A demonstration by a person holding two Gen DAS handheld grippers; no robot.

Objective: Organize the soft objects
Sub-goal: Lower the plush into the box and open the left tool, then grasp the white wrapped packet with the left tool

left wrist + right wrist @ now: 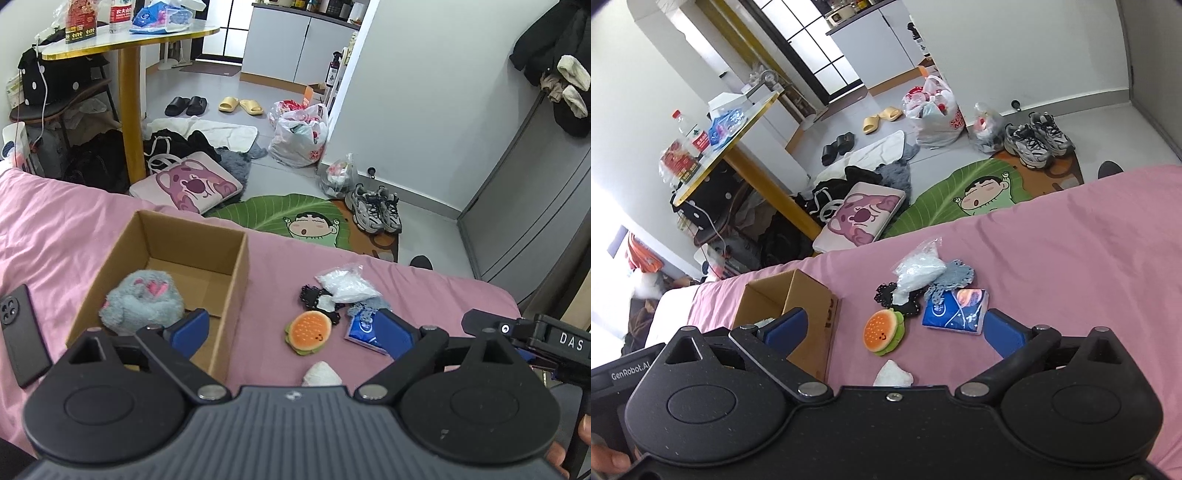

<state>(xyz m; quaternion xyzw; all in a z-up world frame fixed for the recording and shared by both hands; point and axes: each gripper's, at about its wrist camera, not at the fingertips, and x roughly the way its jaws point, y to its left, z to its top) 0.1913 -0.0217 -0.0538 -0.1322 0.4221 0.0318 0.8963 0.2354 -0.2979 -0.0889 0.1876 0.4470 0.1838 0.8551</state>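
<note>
An open cardboard box [236, 273] [809, 295] stands on the pink bed sheet, with a grey plush toy [142, 301] inside its near end. To its right lie a burger-shaped plush [308, 331] [884, 330], a blue tissue pack [364, 328] [956, 307], a clear bag of white filling [347, 282] [918, 271], black lace pieces [314, 297] [886, 293] and a white soft lump [321, 374] [893, 374]. My left gripper [293, 330] is open and empty above the box edge and burger. My right gripper [894, 328] is open and empty over the burger.
A black phone [22, 334] lies on the sheet left of the box. The right gripper's body [535, 339] shows at the right of the left wrist view. Beyond the bed edge the floor holds a cushion [188, 182], a leaf mat [280, 212], sneakers [375, 208], bags and slippers.
</note>
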